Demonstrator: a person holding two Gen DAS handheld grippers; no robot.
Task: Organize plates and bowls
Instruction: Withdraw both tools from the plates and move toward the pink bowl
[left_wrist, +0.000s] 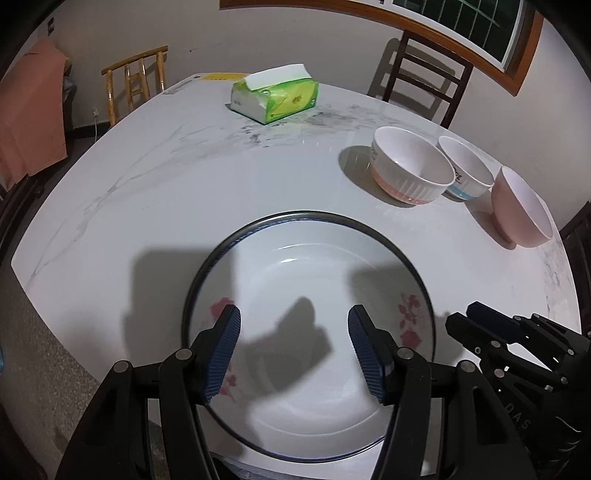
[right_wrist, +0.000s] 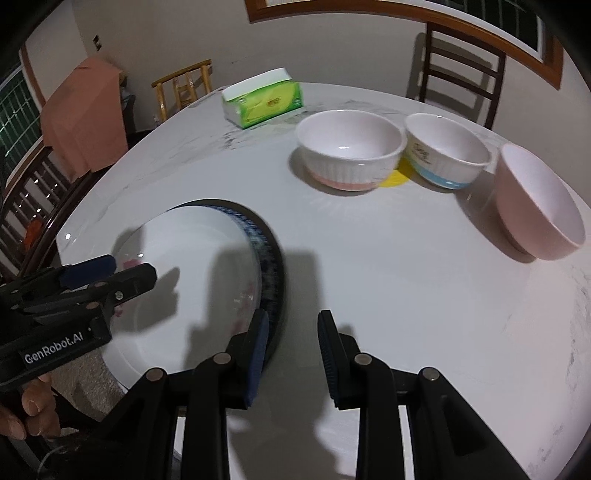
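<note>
The left claw (left_wrist: 294, 345) hangs over a big white plate (left_wrist: 306, 280) with pink flowers and a dark rim. Its two blue pads (left_wrist: 225, 347) are spread wide, and nothing is between them. They do not touch the plate in this view.

The right claw (right_wrist: 291, 354) is just beside the plate (right_wrist: 192, 258), near its right edge. Its jaws stand a little way apart, not as wide as the left one. The left pad (right_wrist: 260, 350) looks very close to the plate's rim, but I cannot tell if it touches. Nothing sits in the gap between the pads.

The plate lies at the near edge of the white table (left_wrist: 184, 177). Three bowls sit in a row farther back on the right: a white bowl with a pink bottom (right_wrist: 349, 155), a white bowl with a blue band (right_wrist: 447, 155), and a pink bowl (right_wrist: 535, 206). A green tissue box (left_wrist: 275, 94) sits at the far side of the table, well apart from the plate.
</note>
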